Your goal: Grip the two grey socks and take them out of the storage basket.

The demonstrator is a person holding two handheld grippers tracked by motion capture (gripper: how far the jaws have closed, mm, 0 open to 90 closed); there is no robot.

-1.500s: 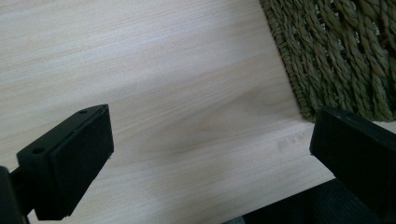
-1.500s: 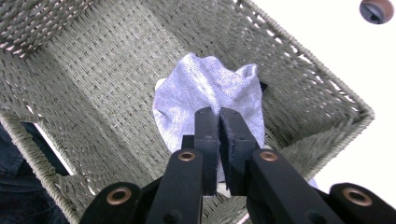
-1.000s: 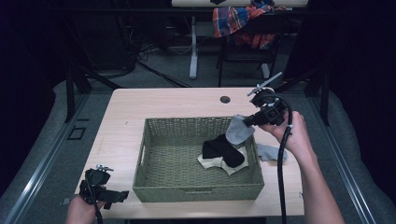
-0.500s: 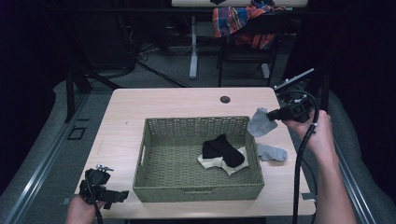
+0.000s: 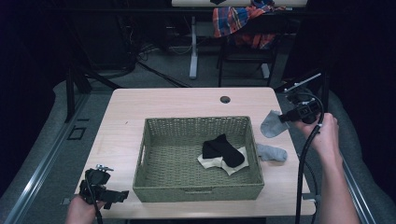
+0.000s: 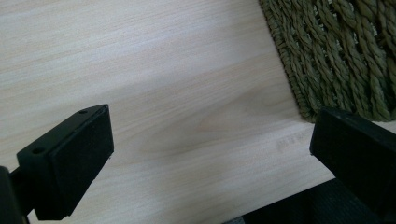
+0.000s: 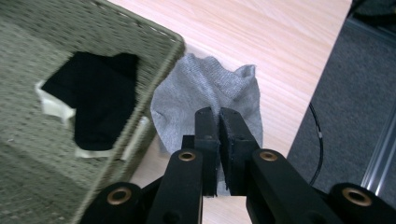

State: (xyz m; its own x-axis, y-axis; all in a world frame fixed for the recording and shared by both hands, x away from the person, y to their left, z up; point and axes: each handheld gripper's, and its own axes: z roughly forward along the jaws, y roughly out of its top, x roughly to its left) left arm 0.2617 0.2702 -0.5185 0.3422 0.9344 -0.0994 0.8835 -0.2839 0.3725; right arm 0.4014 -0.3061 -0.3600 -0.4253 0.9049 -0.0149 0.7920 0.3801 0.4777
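Woven green basket (image 5: pixel 198 161) sits mid-desk (image 5: pixel 154 102). Right of the basket, the right hand-held gripper (image 5: pixel 283 117) is clamped on a limp, crumpled grey sock (image 5: pixel 271 125) hanging above the desk. Left hand-held gripper (image 5: pixel 122 195), at the basket's near-left corner, stands apart, holding nothing.

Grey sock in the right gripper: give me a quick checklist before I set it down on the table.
1. Right gripper shut on the grey sock: ok.
2. Sock outside the basket, over the table: ok.
3. Second grey sock lies on the table right of the basket, under the drop area: not ok if you want them apart.
4. Black sock and cream sock inside the basket: ok.
5. Left gripper open, parked at the basket's near left corner: ok.
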